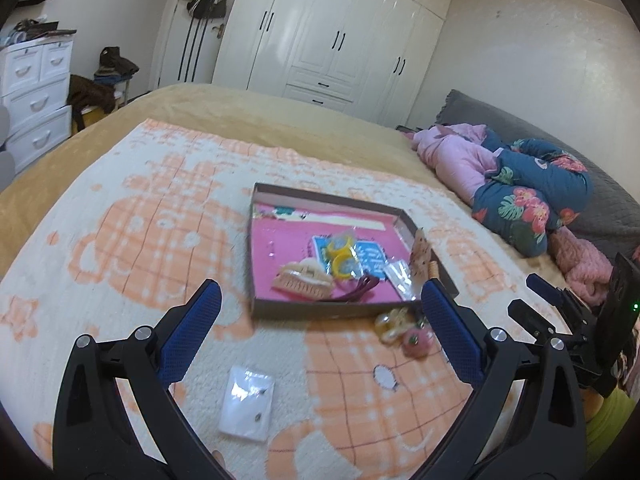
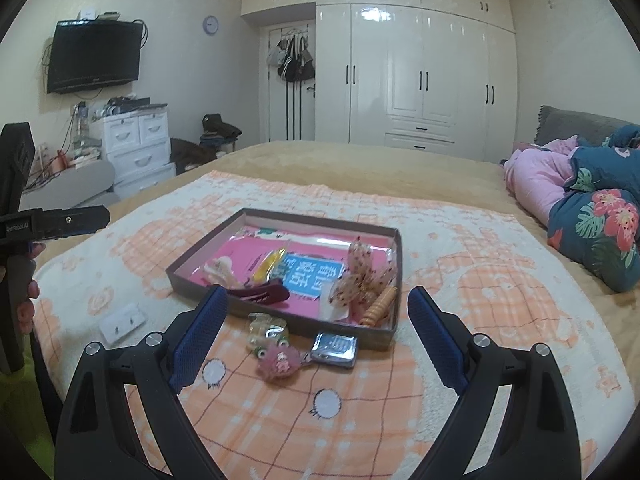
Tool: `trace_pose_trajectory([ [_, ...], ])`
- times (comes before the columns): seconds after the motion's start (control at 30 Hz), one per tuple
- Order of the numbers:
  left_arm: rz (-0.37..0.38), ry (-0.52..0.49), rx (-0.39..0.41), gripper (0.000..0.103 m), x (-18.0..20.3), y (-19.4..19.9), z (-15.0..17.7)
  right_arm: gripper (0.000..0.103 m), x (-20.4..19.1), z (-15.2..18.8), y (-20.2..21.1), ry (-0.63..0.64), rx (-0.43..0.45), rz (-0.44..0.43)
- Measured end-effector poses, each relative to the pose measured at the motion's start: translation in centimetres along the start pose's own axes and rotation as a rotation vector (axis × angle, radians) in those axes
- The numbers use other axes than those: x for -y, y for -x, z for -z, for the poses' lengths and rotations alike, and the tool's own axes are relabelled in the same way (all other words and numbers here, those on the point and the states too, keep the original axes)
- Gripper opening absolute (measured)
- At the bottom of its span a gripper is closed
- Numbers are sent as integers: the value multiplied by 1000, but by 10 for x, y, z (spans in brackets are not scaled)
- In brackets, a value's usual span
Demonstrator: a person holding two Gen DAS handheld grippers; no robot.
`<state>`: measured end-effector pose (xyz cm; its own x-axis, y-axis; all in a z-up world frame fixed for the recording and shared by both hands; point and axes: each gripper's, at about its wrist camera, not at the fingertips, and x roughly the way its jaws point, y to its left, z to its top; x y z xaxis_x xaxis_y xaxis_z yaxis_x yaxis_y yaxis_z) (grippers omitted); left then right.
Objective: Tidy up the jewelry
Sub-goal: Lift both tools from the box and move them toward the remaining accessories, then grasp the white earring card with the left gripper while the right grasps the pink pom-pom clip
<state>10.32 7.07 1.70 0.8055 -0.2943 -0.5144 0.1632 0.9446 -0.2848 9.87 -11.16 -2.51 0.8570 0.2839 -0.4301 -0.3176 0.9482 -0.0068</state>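
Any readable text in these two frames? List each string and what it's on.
"GetRobot.AI", small and only roughly legible: on the left gripper's black body, right wrist view.
Large white characters on the blue card in the tray: seen upside down, not readable.
Print on the small silver packet in front of the tray: blurred.
Wall clock face: too small.
TV badge: too small.

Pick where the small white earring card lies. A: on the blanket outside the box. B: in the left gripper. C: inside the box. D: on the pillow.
A: the earring card lies flat on the blanket, apart from the box, with no gripper touching it.
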Motion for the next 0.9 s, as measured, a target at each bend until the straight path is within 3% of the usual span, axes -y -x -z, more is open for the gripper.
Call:
trace_pose_trajectory([
  [0.57,-63,-87,16,92,3,2,30,89,-32,17,-14,58,-45,-74],
  [0.9,-111,-131,-32,92,-1,-10,54,89,-34,27,-28,67,-80,-79],
])
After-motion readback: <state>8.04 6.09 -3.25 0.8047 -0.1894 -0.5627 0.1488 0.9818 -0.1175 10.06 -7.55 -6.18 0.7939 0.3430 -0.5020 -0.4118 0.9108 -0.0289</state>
